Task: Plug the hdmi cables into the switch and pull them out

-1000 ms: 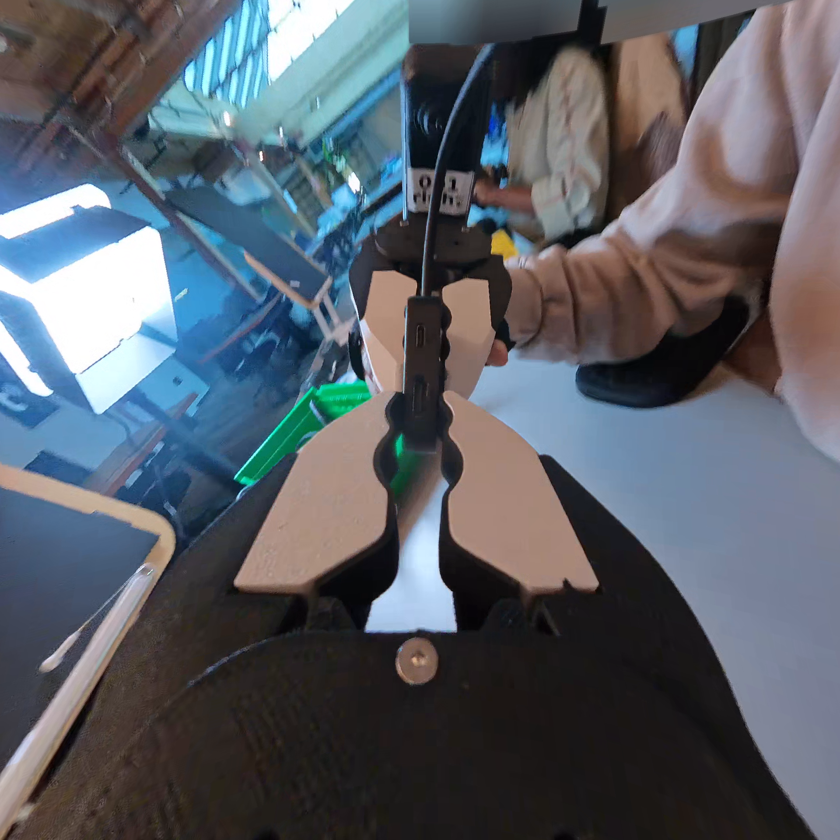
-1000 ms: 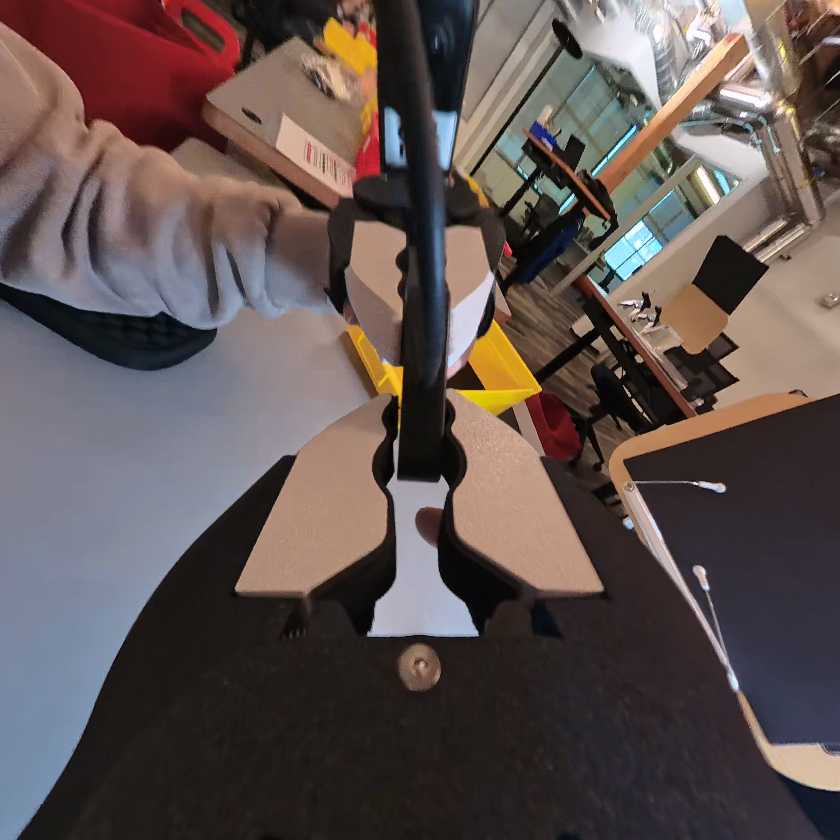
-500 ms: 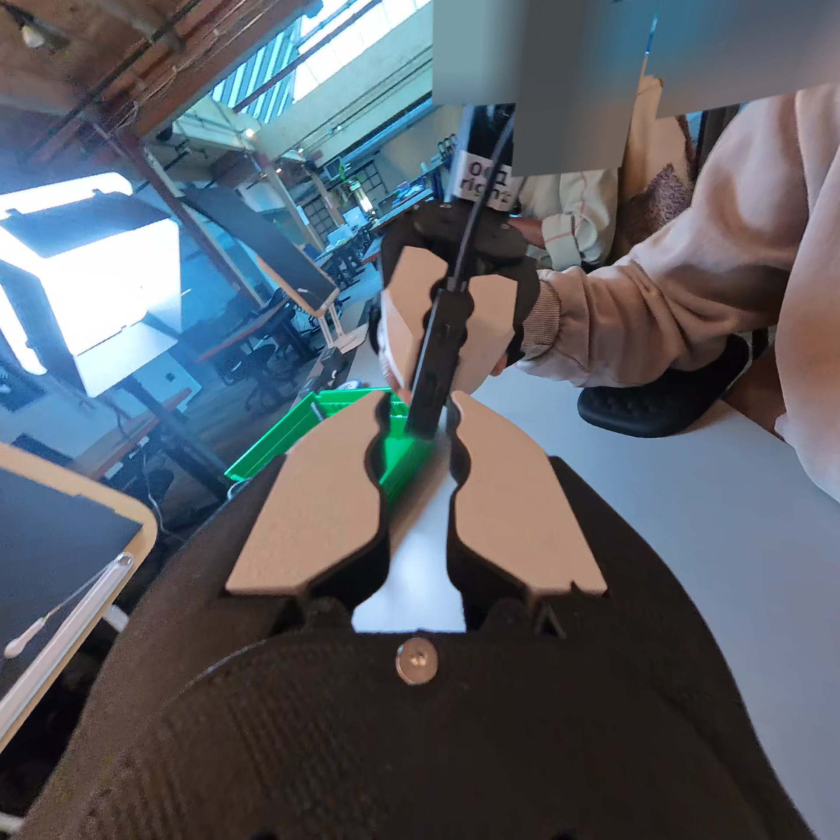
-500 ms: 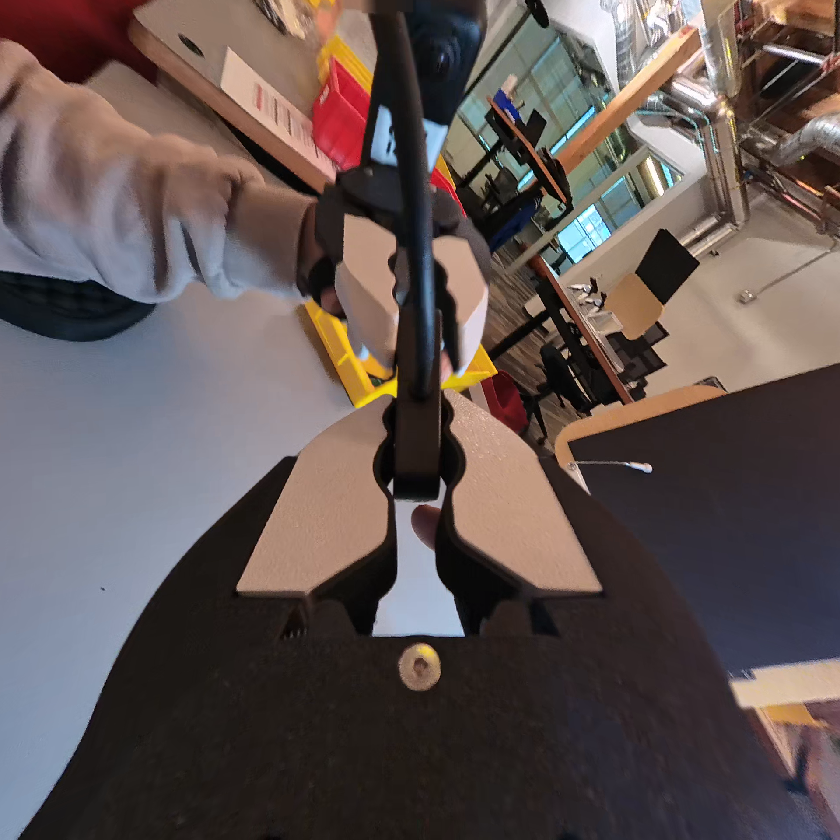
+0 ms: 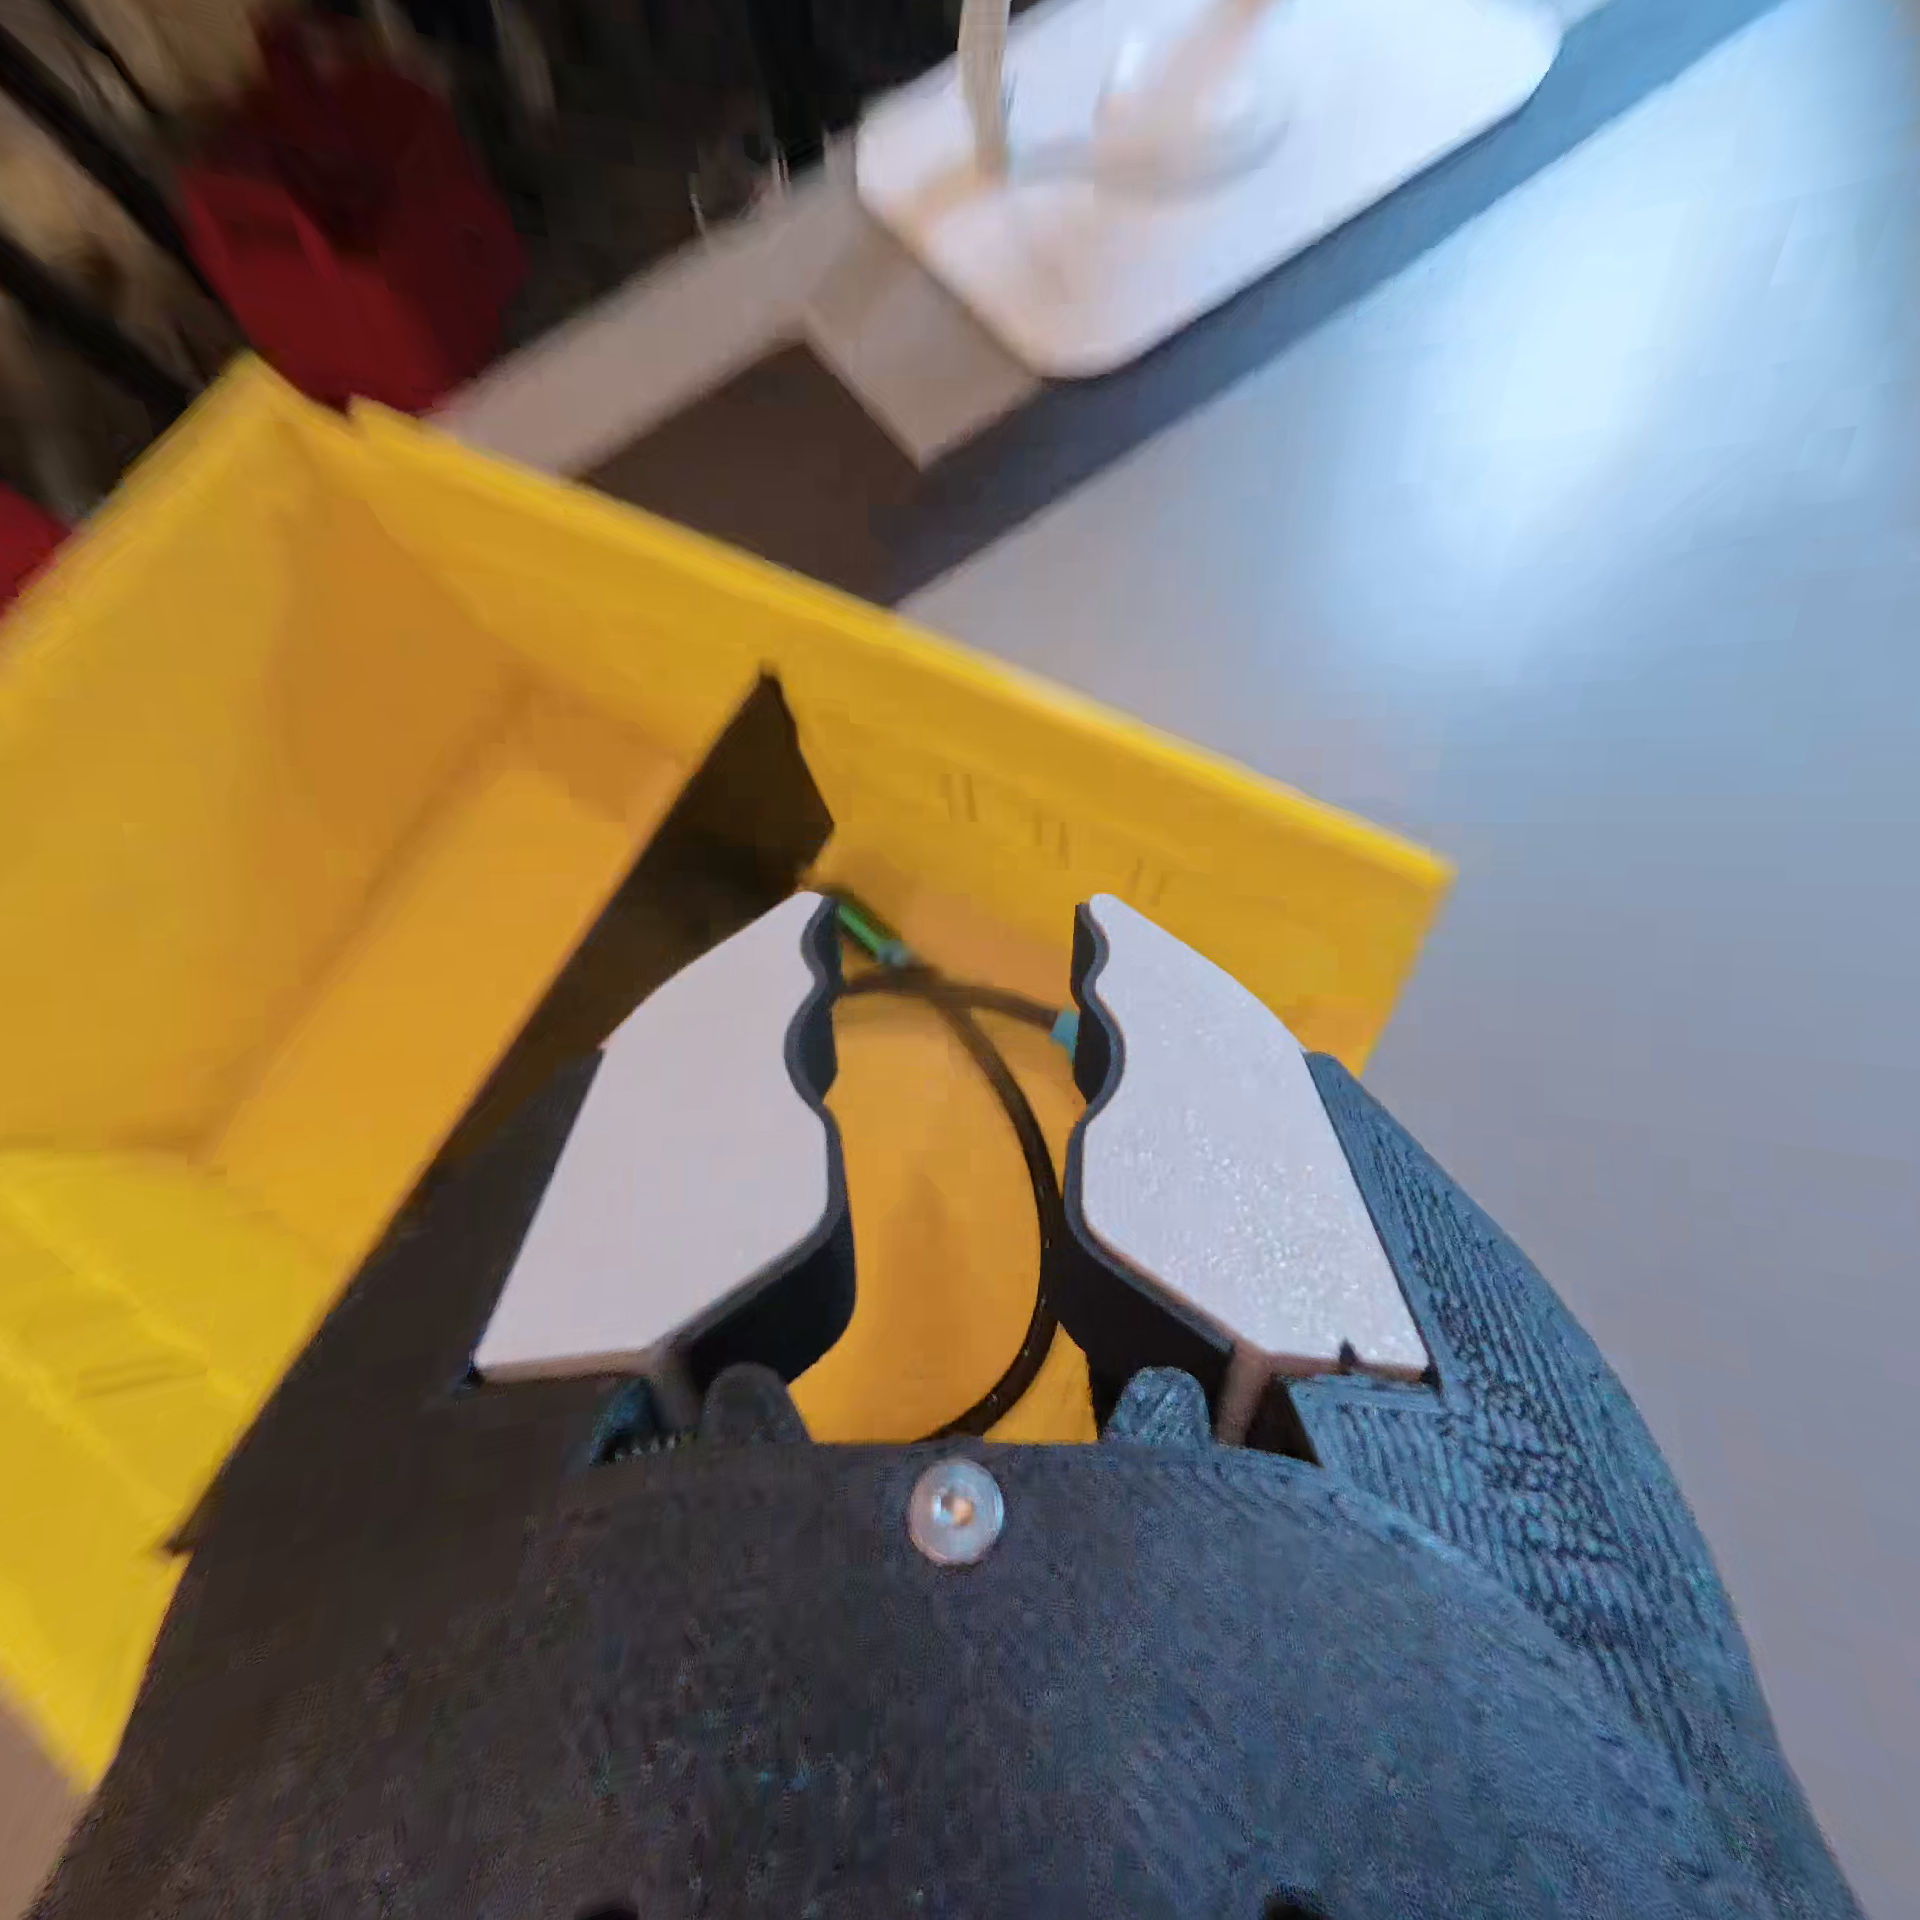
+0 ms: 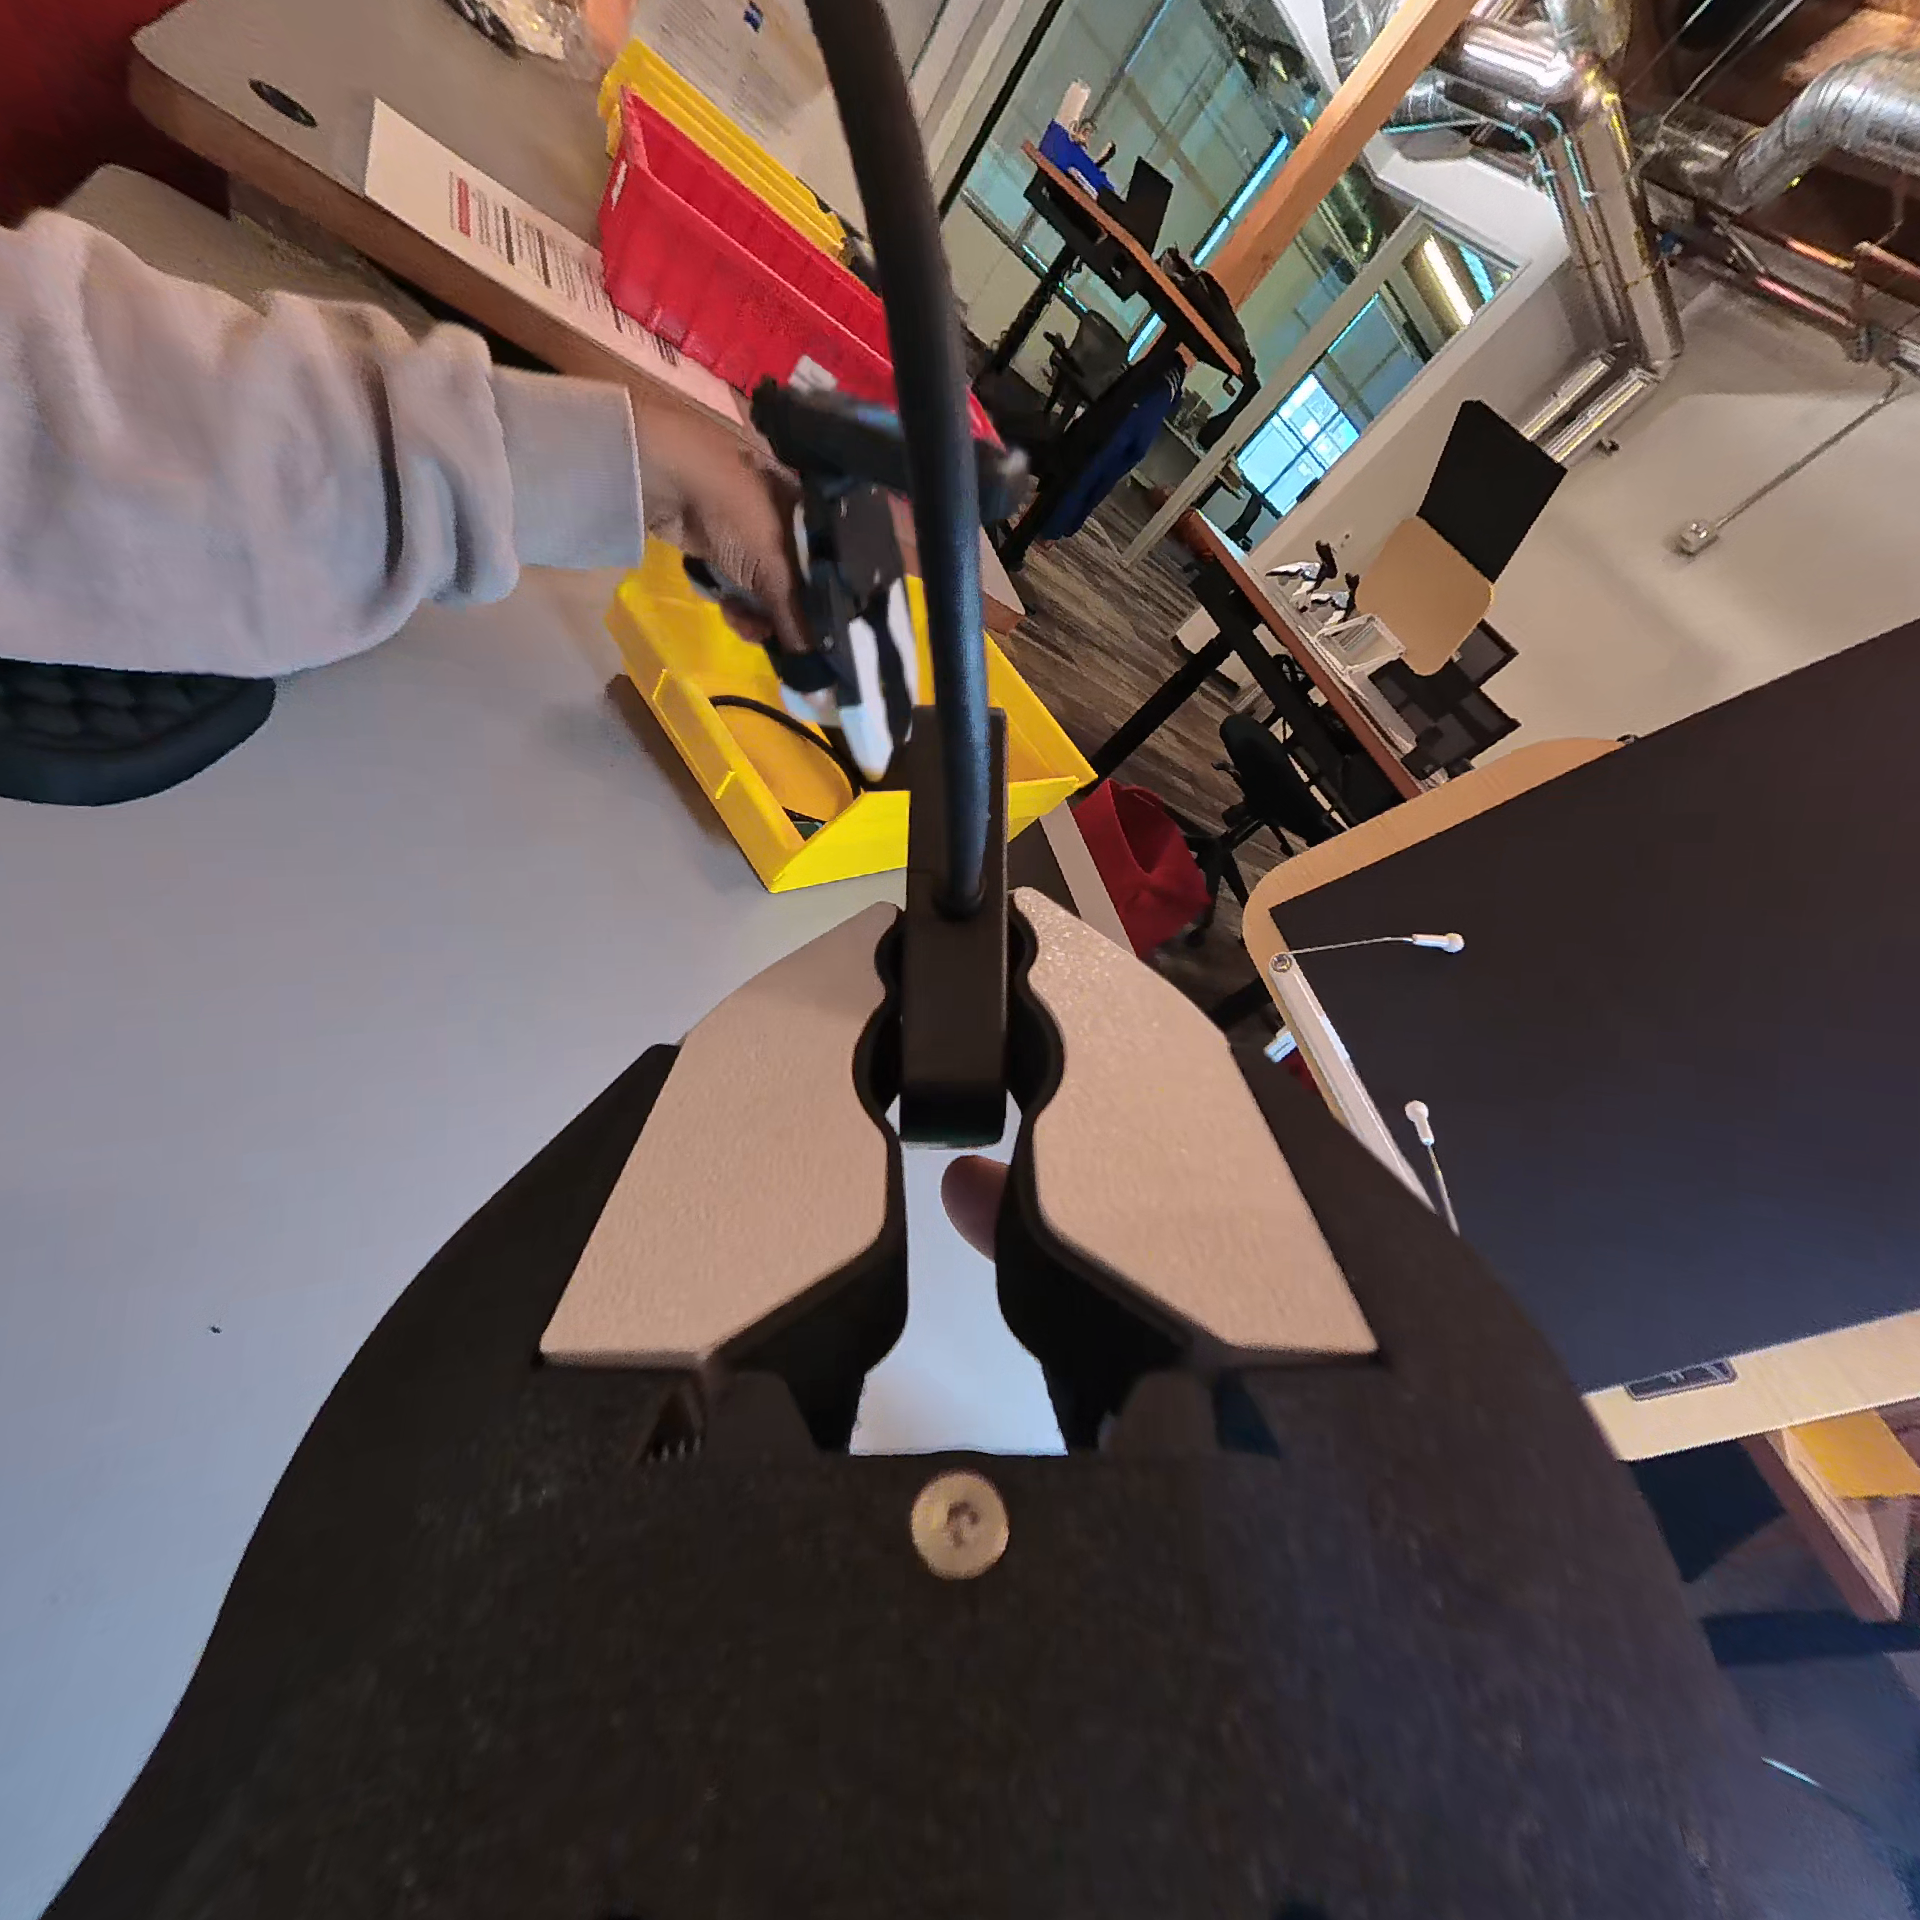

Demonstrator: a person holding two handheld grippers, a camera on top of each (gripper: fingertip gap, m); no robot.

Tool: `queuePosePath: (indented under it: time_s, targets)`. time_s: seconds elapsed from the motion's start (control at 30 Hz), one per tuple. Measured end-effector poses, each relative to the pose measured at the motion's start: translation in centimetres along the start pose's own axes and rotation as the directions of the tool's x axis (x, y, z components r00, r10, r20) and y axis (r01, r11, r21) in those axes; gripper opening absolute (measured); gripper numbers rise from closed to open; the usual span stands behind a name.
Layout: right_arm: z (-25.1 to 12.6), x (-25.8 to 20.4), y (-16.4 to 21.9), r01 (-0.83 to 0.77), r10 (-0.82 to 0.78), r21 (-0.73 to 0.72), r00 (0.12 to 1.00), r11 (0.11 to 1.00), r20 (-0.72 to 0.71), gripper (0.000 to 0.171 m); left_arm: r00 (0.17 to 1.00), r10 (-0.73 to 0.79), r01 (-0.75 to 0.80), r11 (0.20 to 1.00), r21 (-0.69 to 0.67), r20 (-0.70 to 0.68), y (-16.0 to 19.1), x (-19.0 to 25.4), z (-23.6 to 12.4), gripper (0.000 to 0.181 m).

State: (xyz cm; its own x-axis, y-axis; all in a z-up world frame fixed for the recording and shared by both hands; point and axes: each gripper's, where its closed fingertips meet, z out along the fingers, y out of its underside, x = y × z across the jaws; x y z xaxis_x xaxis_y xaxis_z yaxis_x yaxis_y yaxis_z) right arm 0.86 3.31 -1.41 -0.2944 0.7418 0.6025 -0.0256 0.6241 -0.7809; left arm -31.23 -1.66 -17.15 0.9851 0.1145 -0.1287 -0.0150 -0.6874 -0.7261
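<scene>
Grey tabletop (image 6: 312, 1039): seen in both views, bearing the items below.

Yellow bin (image 5: 312, 831): set at the table's far edge; its interior is filled with the left wrist view.

Right gripper (image 6: 954, 935): closed on the black HDMI plug (image 6: 954, 997), which is clamped upright between the fingers; its thick black cable (image 6: 914, 312) is arched up and out of frame.

Left gripper (image 5: 951, 935): held over the bin with jaws apart, nothing gripped.

Thin black cable (image 5: 1023, 1174): coiled on the bin floor, seen between the left fingers.

The switch is not made out in either view.
</scene>
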Motion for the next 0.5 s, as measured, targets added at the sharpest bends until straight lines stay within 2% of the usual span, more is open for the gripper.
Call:
queuePosePath:
  time_s: [0.1,0.2,0.33,0.4,0.5]
  targets:
    - [0.0,0.3,0.6,-0.022,0.022,-0.002,1.0,1.0,0.001,0.014,0.998,-0.061,0.059,0.979,-0.195,-0.001,4.9,-0.9,3.0,0.047]
    - [-0.1,0.7,0.9,-0.048,0.048,0.004,0.999,0.999,0.004,0.015,0.997,-0.069,0.054,0.952,-0.3,-0.039,7.4,-0.3,4.0,0.047]
    - [-0.1,0.8,1.1,-0.062,0.062,0.004,0.998,0.998,0.004,0.014,0.992,-0.102,0.072,0.945,-0.318,-0.079,7.8,0.2,4.1,0.035]
    - [0.1,0.6,1.1,-0.059,0.059,0.0,0.998,0.998,0.006,0.015,0.991,-0.064,0.021,0.945,-0.326,-0.12,7.8,0.8,4.0,0.027]
    - [0.1,0.6,1.1,-0.052,0.052,-0.005,0.999,0.999,0.0,0.014,0.995,-0.006,-0.03,0.928,-0.371,-0.096,8.1,0.5,3.5,0.015]
